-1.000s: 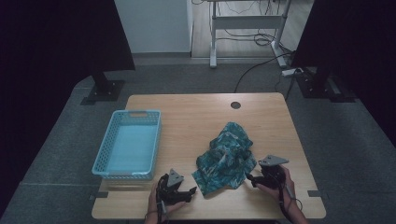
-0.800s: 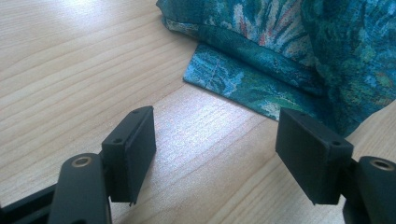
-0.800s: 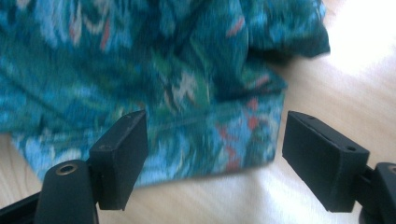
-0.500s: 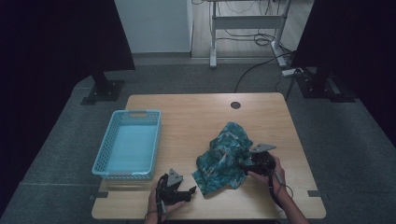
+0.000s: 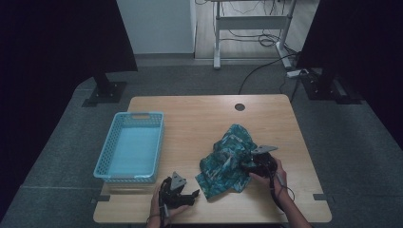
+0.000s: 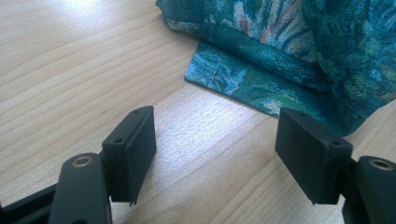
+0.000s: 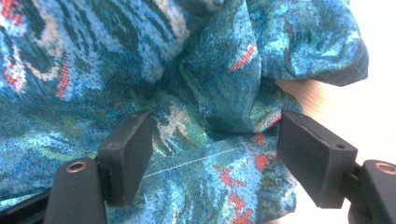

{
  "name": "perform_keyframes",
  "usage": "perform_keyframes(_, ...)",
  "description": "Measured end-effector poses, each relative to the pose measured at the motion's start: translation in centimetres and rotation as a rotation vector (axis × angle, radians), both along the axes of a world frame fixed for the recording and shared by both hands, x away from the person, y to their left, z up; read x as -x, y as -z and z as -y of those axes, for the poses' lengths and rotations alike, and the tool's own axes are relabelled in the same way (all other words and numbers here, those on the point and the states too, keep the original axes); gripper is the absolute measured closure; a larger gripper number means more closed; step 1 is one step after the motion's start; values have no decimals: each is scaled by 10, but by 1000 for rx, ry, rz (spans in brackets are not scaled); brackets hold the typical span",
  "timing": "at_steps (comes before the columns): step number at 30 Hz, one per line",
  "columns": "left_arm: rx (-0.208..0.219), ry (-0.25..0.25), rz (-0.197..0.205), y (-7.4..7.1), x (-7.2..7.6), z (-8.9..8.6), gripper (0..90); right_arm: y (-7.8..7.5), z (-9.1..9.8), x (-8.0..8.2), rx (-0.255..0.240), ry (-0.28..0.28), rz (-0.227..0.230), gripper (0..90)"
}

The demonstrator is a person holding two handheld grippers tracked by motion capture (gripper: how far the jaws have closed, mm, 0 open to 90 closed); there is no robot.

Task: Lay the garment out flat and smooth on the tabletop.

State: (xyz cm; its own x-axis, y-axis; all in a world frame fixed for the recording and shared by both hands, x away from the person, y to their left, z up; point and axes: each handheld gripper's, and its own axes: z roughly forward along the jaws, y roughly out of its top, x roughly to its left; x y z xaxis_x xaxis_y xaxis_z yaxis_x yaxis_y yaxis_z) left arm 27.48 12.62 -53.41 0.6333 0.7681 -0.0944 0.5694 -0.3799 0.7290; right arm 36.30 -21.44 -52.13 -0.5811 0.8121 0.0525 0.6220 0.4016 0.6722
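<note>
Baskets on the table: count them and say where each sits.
1. The blue basket sits at the table's left side, left of the patterned cloth. Nothing hides another.

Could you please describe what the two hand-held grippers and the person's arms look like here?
Both are black: the left hand-held gripper and right hand-held gripper each carry a grey three-cornered plate on top and two flat rectangular black pads with small screw holes. A dark cable trails from each. The forearms are bare, with no sleeves visible.
</note>
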Motion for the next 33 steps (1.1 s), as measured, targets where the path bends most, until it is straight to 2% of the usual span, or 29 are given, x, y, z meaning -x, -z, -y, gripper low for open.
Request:
perform_keyframes(10,-26,-19,15,0,1,2,298,7,6,5,5,-4,3,274)
perform_keyframes(18,-26,-16,13,0,1,1,301,12,13,12,-4,6,1,278)
perform_keyframes(22,-24,-12,12,0,1,1,302,11,12,26,28,35,6,279)
perform_keyframes(33,-11,-6,8,0,1,-1,299,10,3,61,26,83,-4,281)
